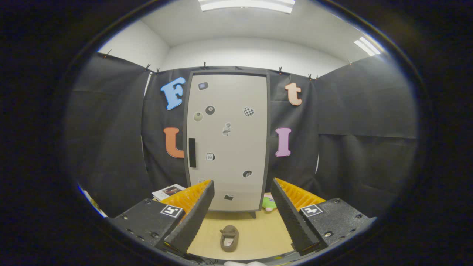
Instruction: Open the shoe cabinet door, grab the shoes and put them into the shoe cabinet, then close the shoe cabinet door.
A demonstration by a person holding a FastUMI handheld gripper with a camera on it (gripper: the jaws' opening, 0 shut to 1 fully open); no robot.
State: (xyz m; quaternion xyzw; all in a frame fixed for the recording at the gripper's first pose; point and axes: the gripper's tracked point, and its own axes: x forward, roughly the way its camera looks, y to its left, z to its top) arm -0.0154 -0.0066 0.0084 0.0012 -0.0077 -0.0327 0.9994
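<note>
Tool spread wide, gripping nothing – aimed straight at the cabinet. Shoe lies on the surface between the fingers, short of the shoe cabinet door (shut, so it likely goes first). Handle sits at the door's left edge – probably the first target.

- gripper fingers spread wide, nothing gripped
- bare floor between fingers, only shoe on it
- cabinet door shut, blocks way in
- green toy beside cabinet base
</note>
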